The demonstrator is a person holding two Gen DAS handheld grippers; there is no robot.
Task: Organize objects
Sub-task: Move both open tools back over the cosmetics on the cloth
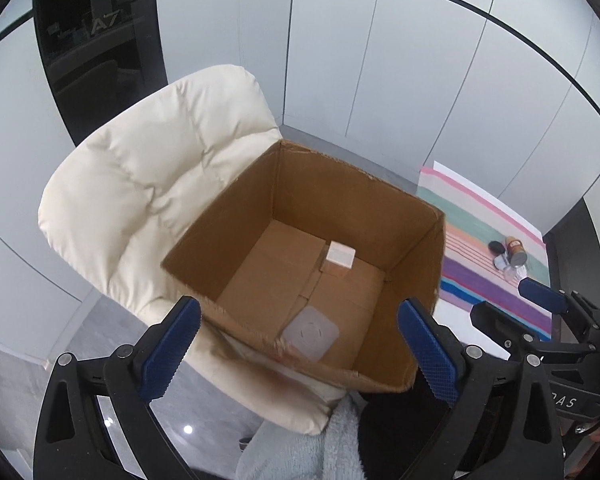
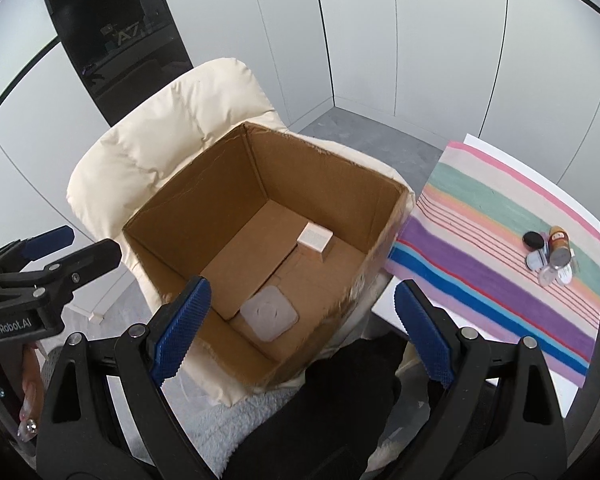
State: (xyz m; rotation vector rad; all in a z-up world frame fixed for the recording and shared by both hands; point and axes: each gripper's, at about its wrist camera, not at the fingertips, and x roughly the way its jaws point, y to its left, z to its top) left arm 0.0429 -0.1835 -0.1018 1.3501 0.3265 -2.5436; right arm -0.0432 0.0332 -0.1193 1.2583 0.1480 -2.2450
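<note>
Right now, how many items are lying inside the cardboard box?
2. A small white-topped box sits toward the far wall of the cardboard box; a translucent square lid lies flat near its front wall. The near wall may hide a strip of floor.

One cardboard box (image 2: 204, 200) holds two items: one small white-topped carton (image 2: 315, 238) and one translucent square lid (image 2: 269, 317).

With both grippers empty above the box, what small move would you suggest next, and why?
Probably swing the right gripper toward the cluster of small containers on the striped cloth. The cardboard box holds only a small white box and a translucent square lid, and both grippers are open and empty.
</note>
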